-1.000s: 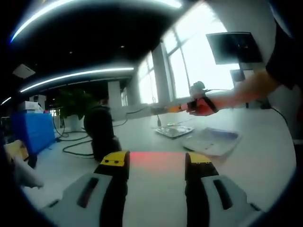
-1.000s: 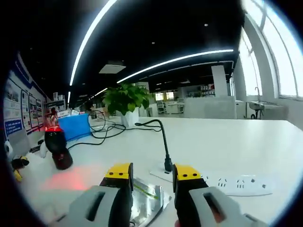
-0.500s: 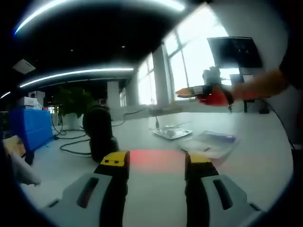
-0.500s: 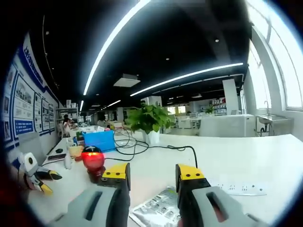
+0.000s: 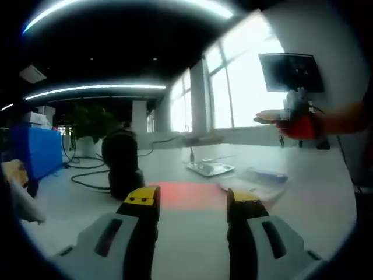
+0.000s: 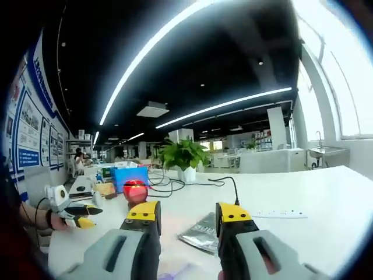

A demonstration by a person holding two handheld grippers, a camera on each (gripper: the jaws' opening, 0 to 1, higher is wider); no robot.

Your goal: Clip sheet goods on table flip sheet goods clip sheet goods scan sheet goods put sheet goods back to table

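Here, in the left gripper view, the left gripper [image 5: 189, 204] hangs low over the white table [image 5: 192, 233] with its yellow-tipped grey jaws parted and nothing between them. A red glow [image 5: 186, 193] lies on the tabletop just ahead of the jaw tips. Beyond the left jaw stands the black dome-shaped barcode scanner [image 5: 121, 163], with black cables trailing behind it toward the table's far edge. A silvery foil sheet of goods [image 5: 210, 168] lies flat on the table past the glow, and a clear plastic pouch with a blue strip [image 5: 256, 178] lies nearer, toward the table's right side. Above that side the right gripper [image 5: 285, 119], red and grey, is held up in the air by a person's arm; whether its jaws grip anything cannot be told there.

In the right gripper view, the right gripper [image 6: 189, 213] shows its jaws standing apart. A dark silvery sheet [image 6: 201, 232] shows in the gap between them, but contact cannot be made out. The scanner [image 6: 135, 191] glows red farther off, beside a blue box [image 6: 129, 174] and a green potted plant [image 6: 183, 156]. A white power strip [image 6: 280, 214] lies toward the right edge. Wall posters at the left carry writing too small to read.
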